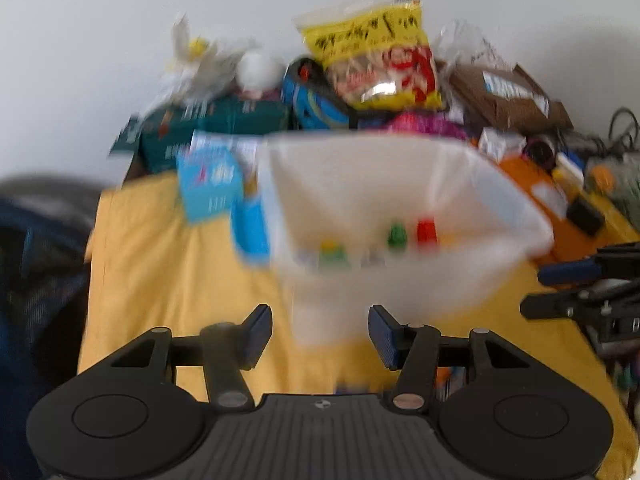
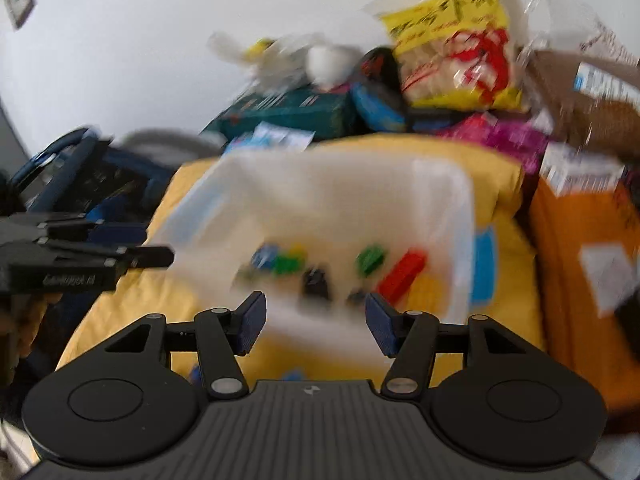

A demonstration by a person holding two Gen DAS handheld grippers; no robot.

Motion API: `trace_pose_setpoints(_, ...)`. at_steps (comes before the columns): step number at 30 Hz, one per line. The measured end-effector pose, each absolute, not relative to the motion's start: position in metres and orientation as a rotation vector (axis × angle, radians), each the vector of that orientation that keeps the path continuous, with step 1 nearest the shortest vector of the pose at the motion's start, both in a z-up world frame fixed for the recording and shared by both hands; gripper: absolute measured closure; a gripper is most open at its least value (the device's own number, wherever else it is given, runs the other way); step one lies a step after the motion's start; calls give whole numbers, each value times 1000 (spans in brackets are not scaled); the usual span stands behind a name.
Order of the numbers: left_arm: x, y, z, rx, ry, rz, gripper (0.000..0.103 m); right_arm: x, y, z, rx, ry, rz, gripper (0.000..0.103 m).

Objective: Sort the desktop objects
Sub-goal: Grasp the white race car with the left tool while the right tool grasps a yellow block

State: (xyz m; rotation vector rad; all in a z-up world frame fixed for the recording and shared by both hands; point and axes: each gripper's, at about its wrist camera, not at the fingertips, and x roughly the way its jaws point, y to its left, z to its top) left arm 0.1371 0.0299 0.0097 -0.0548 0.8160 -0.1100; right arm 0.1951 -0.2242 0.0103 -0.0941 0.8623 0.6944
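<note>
- yellow cloth-covered worktop [image 1: 168, 280]; back edge piled with a yellow snack bag [image 1: 376, 48] and boxes, front bare, so room to move is near
- translucent white plastic bin [image 1: 400, 184] mid-worktop, likely the sorting target; small coloured blocks [image 2: 400, 268] lie inside
- left gripper [image 1: 316, 336] jaws apart, empty; right gripper [image 2: 312, 328] same

Both wrist views angled down, close — sharing white bin [image 1: 400, 208] [image 2: 320, 208]

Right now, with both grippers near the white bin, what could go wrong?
1. The white bin looks tilted; the blocks inside may slide or spill.
2. Both views are blurred, so aiming the open jaws at the rim is uncertain.
3. The left gripper and right gripper are close; they might collide.
</note>
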Motion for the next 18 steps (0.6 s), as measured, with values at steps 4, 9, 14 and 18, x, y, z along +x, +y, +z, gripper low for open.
trace_pose_setpoints(4,97,31,-27,-79,862,-82,46,139,-221,-20,-153,855,717,43)
trace_pose_setpoints(9,82,12,-59,-6,903,-130,46,113,-194,-58,-233,947,758,43)
trace_pose_setpoints(14,92,-7,-77,33,920,-166,46,111,-175,-80,-299,927,740,46)
trace_pose_setpoints(18,102,-16,-83,24,911,-149,40,114,-177,-90,-281,952,750,74)
